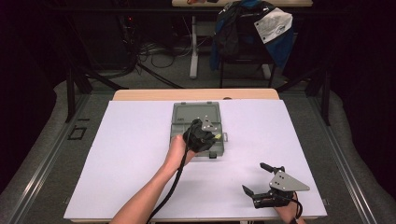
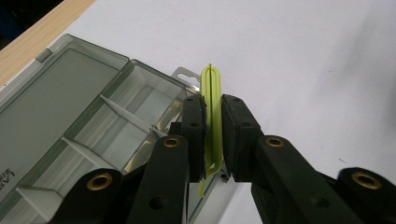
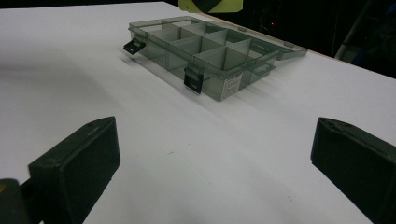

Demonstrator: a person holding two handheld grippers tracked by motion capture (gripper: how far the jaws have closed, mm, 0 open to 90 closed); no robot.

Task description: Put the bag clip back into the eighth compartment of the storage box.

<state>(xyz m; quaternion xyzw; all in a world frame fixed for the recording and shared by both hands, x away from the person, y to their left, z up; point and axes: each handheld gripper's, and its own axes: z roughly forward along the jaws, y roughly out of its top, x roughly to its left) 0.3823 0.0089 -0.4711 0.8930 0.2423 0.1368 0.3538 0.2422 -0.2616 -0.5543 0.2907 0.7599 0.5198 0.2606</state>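
A white sheet [image 1: 140, 154] covers a pale wooden table [image 1: 196, 94] at centre frame, grey floor [image 1: 56, 154] on both sides, while the dark upper part holds tangled cables [image 1: 154, 51] and a chair [image 1: 247, 51] draped with blue clothing [image 1: 275, 32].

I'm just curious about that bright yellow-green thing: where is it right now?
The yellow-green strip is clamped edge-on in the left hand-held gripper, above the right-hand edge of the open grey compartment box near the middle of the white table.
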